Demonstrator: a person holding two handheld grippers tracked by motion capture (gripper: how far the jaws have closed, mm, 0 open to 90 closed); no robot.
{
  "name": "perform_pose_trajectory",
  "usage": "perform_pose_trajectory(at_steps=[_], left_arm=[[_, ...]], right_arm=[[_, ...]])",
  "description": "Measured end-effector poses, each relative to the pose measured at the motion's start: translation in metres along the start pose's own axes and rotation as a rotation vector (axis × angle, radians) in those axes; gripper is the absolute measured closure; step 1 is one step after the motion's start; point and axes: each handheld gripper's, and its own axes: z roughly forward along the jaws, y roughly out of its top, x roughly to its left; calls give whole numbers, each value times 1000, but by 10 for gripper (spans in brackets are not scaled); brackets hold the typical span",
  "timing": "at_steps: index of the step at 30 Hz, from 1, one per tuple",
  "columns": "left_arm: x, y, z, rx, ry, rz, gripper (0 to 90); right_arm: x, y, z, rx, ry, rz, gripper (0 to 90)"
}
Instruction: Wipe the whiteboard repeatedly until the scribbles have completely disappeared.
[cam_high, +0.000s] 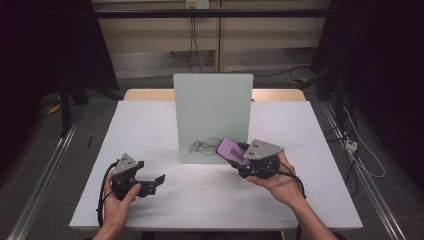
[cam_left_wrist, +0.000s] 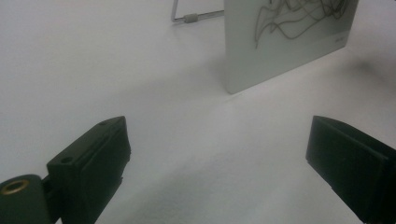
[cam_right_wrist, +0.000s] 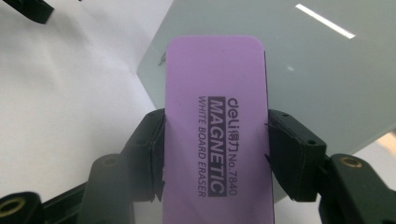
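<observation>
- High view: the right gripper (cam_high: 239, 156) is clenched on a purple whiteboard eraser (cam_high: 231, 149), which sticks out past the jaws toward the far left. The eraser's far end sits at the lower right part of the whiteboard (cam_high: 212, 117), an upright pale panel standing mid-table with a black scribble (cam_high: 201, 146) near its bottom edge. Whether the eraser touches the panel cannot be told from here.
- High view: the left gripper (cam_high: 159, 179) is held low over the white table (cam_high: 150, 130), near the left front, well apart from the eraser, its jaws pointing right.
- Left gripper view: the jaws stand wide apart, released, with bare table between them. The whiteboard (cam_left_wrist: 285, 46) with its scribble (cam_left_wrist: 299, 16) stands far and to the right, a wire stand (cam_left_wrist: 191, 17) behind it.
- Right gripper view: the eraser (cam_right_wrist: 217, 126) lies between the two jaws, pressed on both long sides, its printed face up. Its far end overlaps the whiteboard (cam_right_wrist: 317, 70) surface beyond.
</observation>
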Motion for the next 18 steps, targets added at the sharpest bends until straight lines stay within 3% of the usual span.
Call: perform_pose_trajectory(at_steps=[7,10,13,15,18], left_arm=[[-2,0,1,13,0,24,62],[-2,0,2,16,-1,20,62],[-2,0,2,20,-4,26,62],[-2,0,2,18,-4,26,62],[-2,0,2,20,-5,24,62]], right_arm=[[-1,-2,2,-24,-76,-19,423],[0,-2,5,-33,-135,-60,423],[1,-1,7,-38,-152,-75,423],[3,-1,10,-43,-178,-116,423],[5,0,13,-42,-178,-125,423]])
